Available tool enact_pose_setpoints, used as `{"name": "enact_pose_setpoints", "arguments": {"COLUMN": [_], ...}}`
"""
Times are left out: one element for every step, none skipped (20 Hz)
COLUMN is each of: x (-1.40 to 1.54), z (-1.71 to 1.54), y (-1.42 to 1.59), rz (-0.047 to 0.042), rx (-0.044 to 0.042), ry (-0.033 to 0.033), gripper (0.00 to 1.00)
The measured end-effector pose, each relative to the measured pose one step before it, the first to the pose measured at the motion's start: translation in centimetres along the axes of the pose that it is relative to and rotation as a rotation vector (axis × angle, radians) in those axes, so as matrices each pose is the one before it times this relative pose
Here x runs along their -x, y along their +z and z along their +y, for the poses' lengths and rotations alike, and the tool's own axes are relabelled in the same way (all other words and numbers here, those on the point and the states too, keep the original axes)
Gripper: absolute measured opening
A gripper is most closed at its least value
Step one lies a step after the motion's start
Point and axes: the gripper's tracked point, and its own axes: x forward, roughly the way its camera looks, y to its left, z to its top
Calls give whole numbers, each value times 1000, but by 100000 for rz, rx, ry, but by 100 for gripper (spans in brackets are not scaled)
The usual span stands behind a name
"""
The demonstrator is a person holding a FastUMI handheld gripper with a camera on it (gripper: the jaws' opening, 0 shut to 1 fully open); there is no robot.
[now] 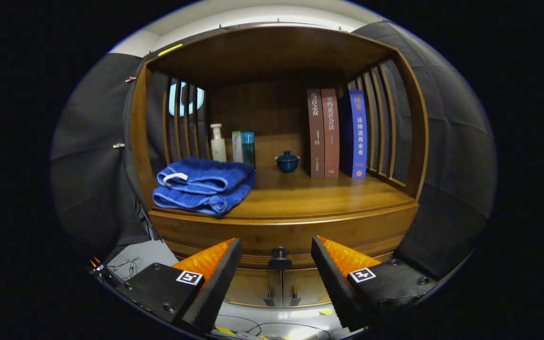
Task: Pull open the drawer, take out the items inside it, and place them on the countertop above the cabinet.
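A wooden cabinet stands ahead of me, its drawer front (234, 238) closed under the countertop (319, 196). A small dark round knob (280, 255) sticks out from the drawer's middle. My gripper (276, 250) is open, and the knob sits between the two fingertips, a little beyond them, touching neither. The drawer's inside is hidden.
On the countertop lie a folded blue towel (203, 185) at the left, a white bottle (217, 142), two slim containers (244, 147), a small blue lidded cup (287, 162) and three upright books (337, 133). Slatted wooden sides enclose the shelf. Two lower doors (281, 285) meet below the knob.
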Motion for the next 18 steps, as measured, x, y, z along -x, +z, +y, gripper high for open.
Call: {"name": "enact_pose_setpoints", "arguments": {"x": [-818,-757,-756,-627,-483,-978,-265,-634,-309,-506,-399,-226,13,-228,190,-13,-280,424], "z": [-42,142,-57,-65,-154,-327,-196,-107,-180,-119,-90,-84,-67,46,10,-2,-18,101], "y": [-635,-644,-806,-516,-638,-611,-482,-507,-379,-480,-392,-110,-195,65,-47,-14,-138,49], "rz": [1074,904,1432,1337,1571,1791,1481,1221,1422,1497,1268,1033,432,1,255,313,-297,1021], "rx": [-653,-671,-337,-270,-60,307,273,-56,126,13,-46,-119,387,686,1147,936,193,530], "ry": [-28,262,-250,76,-894,-1584,-735,-463,-919,-576,-387,-88,-293,370,-139,74,146,186], "gripper": [96,96,93,92,92,84,75,72,69,69,69,69,63,56,50,45,45,41]}}
